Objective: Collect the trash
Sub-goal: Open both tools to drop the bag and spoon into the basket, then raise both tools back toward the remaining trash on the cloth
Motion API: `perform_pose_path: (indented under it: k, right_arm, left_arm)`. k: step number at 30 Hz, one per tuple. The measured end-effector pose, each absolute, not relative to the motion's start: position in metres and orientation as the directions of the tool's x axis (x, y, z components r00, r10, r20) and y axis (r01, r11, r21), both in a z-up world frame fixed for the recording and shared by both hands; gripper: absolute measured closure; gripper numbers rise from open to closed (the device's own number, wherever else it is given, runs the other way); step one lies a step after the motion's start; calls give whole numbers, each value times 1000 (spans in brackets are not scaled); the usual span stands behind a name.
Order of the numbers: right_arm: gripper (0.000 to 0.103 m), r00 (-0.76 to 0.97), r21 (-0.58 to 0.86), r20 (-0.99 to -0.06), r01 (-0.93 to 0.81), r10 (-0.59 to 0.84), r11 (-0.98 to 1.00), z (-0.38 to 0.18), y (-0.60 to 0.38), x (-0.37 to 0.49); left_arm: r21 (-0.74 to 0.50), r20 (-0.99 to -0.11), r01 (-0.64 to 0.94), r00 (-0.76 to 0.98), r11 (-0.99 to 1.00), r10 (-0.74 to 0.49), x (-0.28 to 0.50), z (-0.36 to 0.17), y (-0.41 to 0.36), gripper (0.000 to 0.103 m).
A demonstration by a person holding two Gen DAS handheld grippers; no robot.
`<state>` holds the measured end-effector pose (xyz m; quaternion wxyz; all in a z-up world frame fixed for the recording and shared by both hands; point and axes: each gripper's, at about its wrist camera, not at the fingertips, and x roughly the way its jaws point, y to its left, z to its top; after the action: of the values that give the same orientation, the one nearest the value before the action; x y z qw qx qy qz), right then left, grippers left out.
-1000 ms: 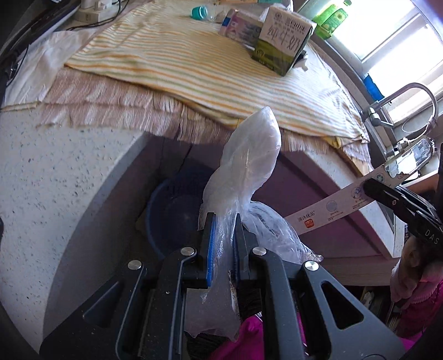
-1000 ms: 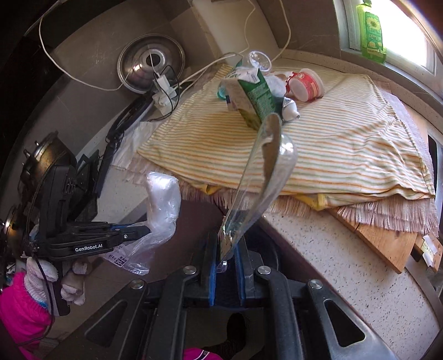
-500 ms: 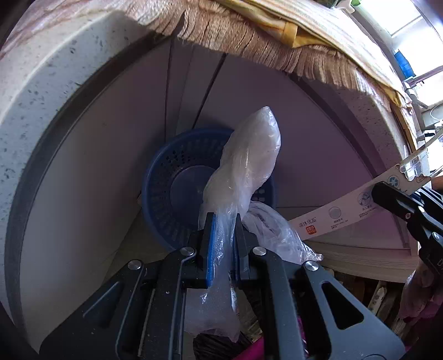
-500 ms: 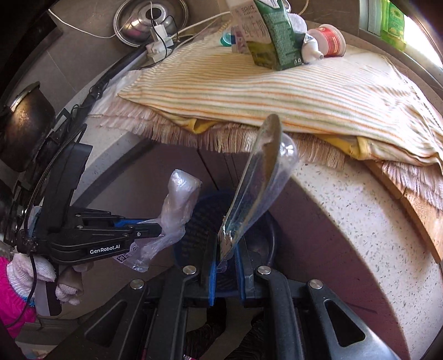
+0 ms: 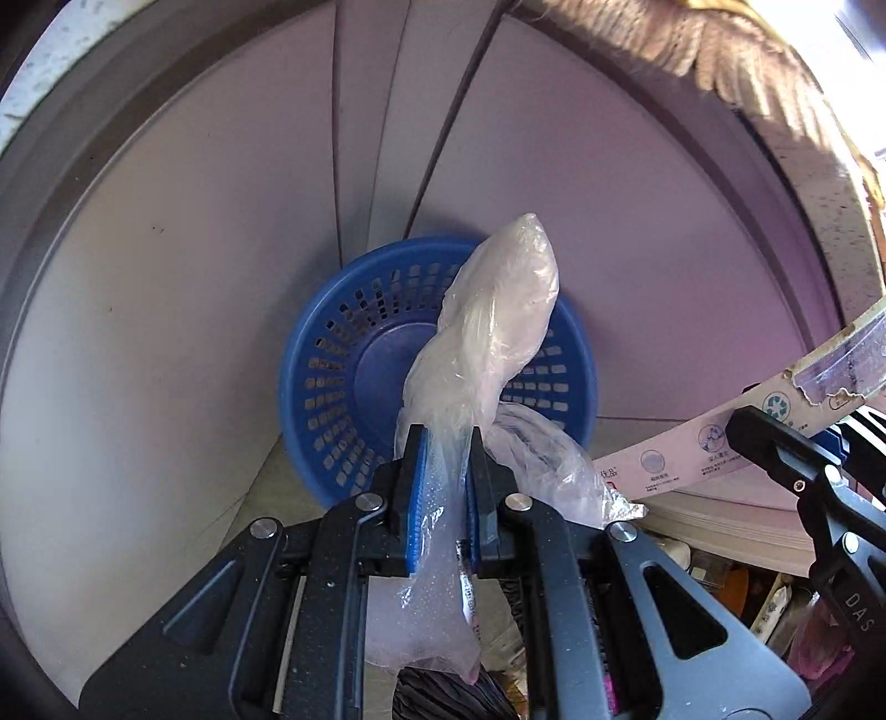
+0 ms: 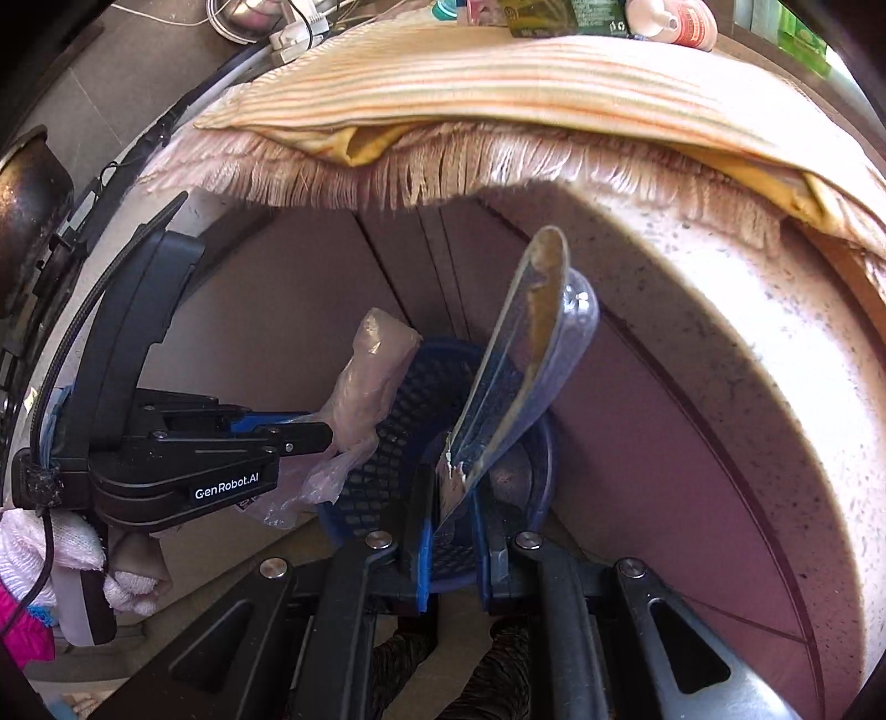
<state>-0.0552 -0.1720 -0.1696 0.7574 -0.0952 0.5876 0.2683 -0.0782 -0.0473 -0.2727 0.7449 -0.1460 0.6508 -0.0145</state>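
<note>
A round blue perforated basket (image 5: 332, 376) (image 6: 387, 476) stands on the floor against the cabinet front. My left gripper (image 5: 443, 443) (image 6: 332, 432) is shut on a crumpled clear plastic bag (image 5: 498, 310) (image 6: 371, 376), which sticks up over the basket. My right gripper (image 6: 451, 515) is shut on the torn end of a flattened clear plastic package (image 6: 526, 354) with a printed card strip (image 5: 692, 459). That package hangs above the basket's right side. In the left wrist view the right gripper (image 5: 775, 448) enters from the right edge.
A speckled stone counter edge (image 6: 720, 343) curves overhead, draped with a fringed striped cloth (image 6: 498, 83). A green carton (image 6: 570, 14) and a pink-labelled cup (image 6: 686, 25) lie on the cloth. Cluttered items (image 5: 736, 587) sit on the floor at right. A gloved hand (image 6: 33, 554) holds the left gripper.
Both grippers have dropped from counter height to below the counter edge, closer to the blue basket. Each still holds its piece of trash.
</note>
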Motion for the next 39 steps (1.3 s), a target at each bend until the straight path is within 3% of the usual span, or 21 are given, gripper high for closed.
perform_pose_path:
  k: [6,10,17,21,24,31,33,39]
  right_arm:
    - [91,172,163,-941,-525,292,835,-175,-165,-53]
    - [77,176,160,-940,-528,291,834,-176,-162,-54]
    - [68,170,171,-938,-527,301,833,-169,-164,-55]
    - [57,183,185,-928,-532,325,826,-153,-173,-55]
    - [48,210,183,-915,-542,343,820,-135,-176,-56]
    - [28,286,185,-876,-544,388,819,-83,-192,-53]
    - [24,312,185,-862,-541,400,821,-67,-199,-49]
    - [19,368,197,-814,-555,450,808,-22,-227,-12]
  left_arm:
    - [-200,-973,-146,148,969,-179,-74,-269,-55,88]
    - [-179,-976,-144,150,973,-158,-72,-268,-55,73]
    - [-162,-977,-140,165,977,-139,-73,-250,-49,73]
    - [-166,-972,-142,192,976,-138,-79,-240,-41,73]
    - [-167,-965,-135,225,977,-133,-79,-225,-41,72]
    - [-184,-935,-129,328,974,-133,-73,-169,-33,53]
    - [-182,-925,-140,360,973,-121,-67,-151,-31,45]
    - [-221,-890,-205,443,954,-111,-35,-97,-23,42]
